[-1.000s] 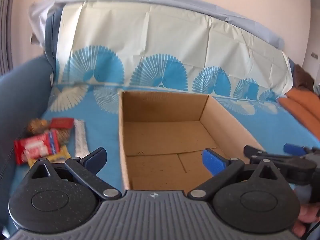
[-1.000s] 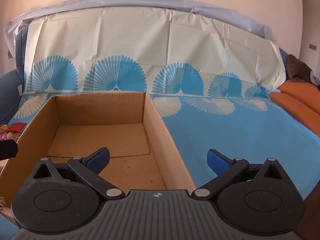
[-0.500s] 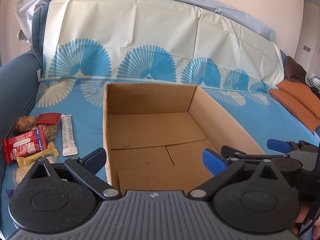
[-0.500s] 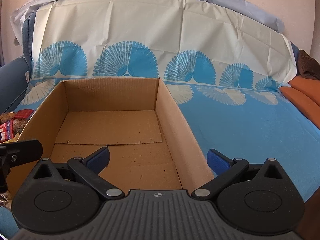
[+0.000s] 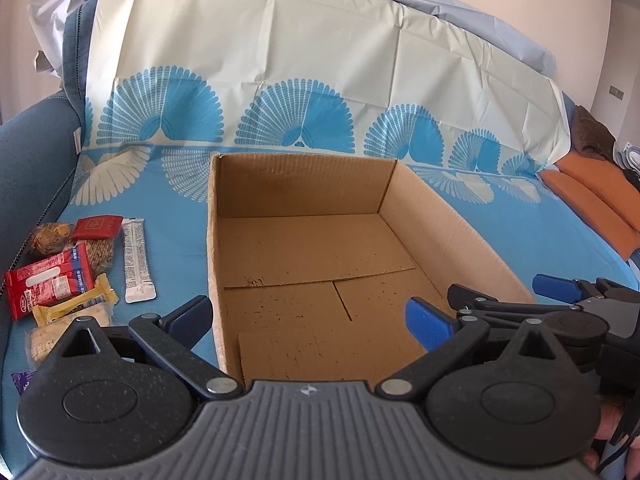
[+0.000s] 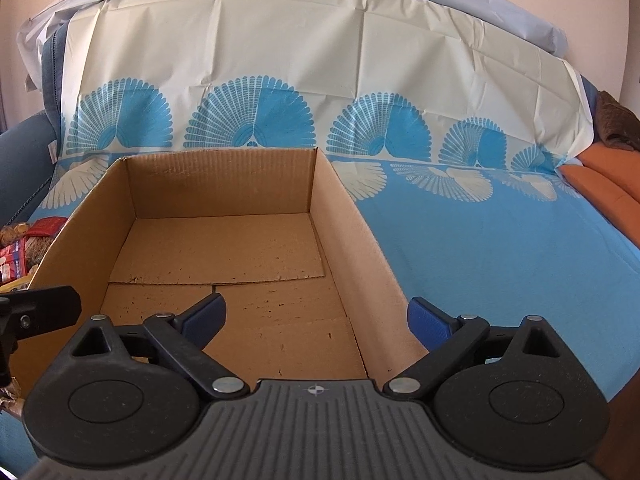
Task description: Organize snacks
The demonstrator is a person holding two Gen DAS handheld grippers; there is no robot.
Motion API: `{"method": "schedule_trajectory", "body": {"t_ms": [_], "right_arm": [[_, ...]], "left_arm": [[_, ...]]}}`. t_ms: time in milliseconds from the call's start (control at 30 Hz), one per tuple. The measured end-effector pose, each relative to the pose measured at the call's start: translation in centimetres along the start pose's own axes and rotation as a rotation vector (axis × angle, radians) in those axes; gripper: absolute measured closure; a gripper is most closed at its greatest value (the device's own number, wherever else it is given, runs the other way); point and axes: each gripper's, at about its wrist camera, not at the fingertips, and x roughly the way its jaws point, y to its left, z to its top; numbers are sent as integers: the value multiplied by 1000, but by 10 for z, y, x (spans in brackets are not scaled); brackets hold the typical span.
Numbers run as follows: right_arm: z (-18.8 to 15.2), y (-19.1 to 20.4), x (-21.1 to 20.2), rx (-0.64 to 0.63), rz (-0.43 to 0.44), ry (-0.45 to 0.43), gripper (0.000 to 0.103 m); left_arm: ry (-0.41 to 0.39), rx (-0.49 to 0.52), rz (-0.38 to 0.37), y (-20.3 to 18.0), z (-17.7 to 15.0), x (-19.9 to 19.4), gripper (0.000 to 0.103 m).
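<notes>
An open, empty cardboard box point(image 5: 304, 184) stands on the blue sheet; it also shows in the right wrist view point(image 6: 220, 176). Several snack packets lie left of it: a red packet point(image 5: 46, 283), a white bar point(image 5: 136, 258), a small red sachet point(image 5: 98, 227), a yellow bar point(image 5: 76, 304). My left gripper point(image 5: 308, 318) is open and empty over the box's near edge. My right gripper point(image 6: 316, 318) is open and empty over the box's near right corner; it also shows in the left wrist view point(image 5: 556, 300).
A patterned blue and cream sheet point(image 5: 280, 80) covers the sofa seat and back. A blue armrest point(image 5: 24, 148) is at the left. Orange cushions point(image 5: 592, 196) lie at the far right. My left gripper's finger point(image 6: 40, 310) shows at the left edge of the right wrist view.
Both cameras have tilted and pulled back a little, so more of the box floor shows. More snacks came into the left wrist view. Both grippers stay open.
</notes>
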Motion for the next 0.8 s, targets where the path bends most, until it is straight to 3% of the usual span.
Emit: {"method": "schedule_trajectory", "body": {"t_ms": [800], "right_arm": [[-5,-4,-3,19,-3,-36,12]], "left_arm": [[-13,-6,-15,3,-1,-4,1]]}}
